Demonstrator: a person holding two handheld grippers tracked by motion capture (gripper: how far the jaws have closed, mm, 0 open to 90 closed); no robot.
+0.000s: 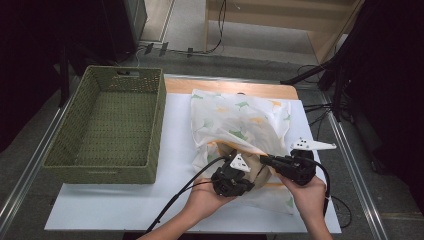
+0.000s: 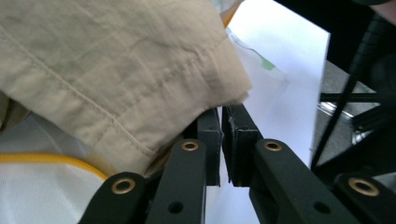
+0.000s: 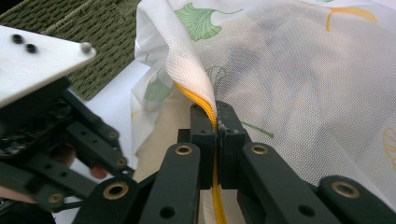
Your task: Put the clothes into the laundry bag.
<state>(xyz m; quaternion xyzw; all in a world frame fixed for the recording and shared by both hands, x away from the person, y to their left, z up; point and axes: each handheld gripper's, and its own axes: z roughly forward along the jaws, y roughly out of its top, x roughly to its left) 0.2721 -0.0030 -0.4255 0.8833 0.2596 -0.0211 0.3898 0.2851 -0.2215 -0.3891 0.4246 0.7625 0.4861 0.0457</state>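
Setting: white table sheet (image 1: 125,200), green woven basket (image 1: 107,127) at the left, mesh laundry bag (image 1: 240,122) printed with ginkgo leaves lying in the middle.
Task thing: beige garment (image 2: 116,70), partly inside the bag's near mouth, its stitched hem sticking out toward the person.
Right gripper (image 3: 216,123): jaws pressed together on the bag's yellow-trimmed rim (image 3: 196,95), lifting the mouth open.
Left gripper (image 2: 221,126): jaws drawn together at the hem's corner; in the left gripper view the cloth overlaps the tips, and whether it is truly pinched cannot be told.
Step in hand, as judged: drawing the garment out of the bag, likely toward the basket.
Doing it well: hold the rim high and steady so the mouth stays wide; pull the hem low and straight outward, slowly, so the mesh does not drag along.
Check: if the corner slips free, re-grip deeper on the double-stitched fold.
Risk: bag sliding across the sheet with the pull.
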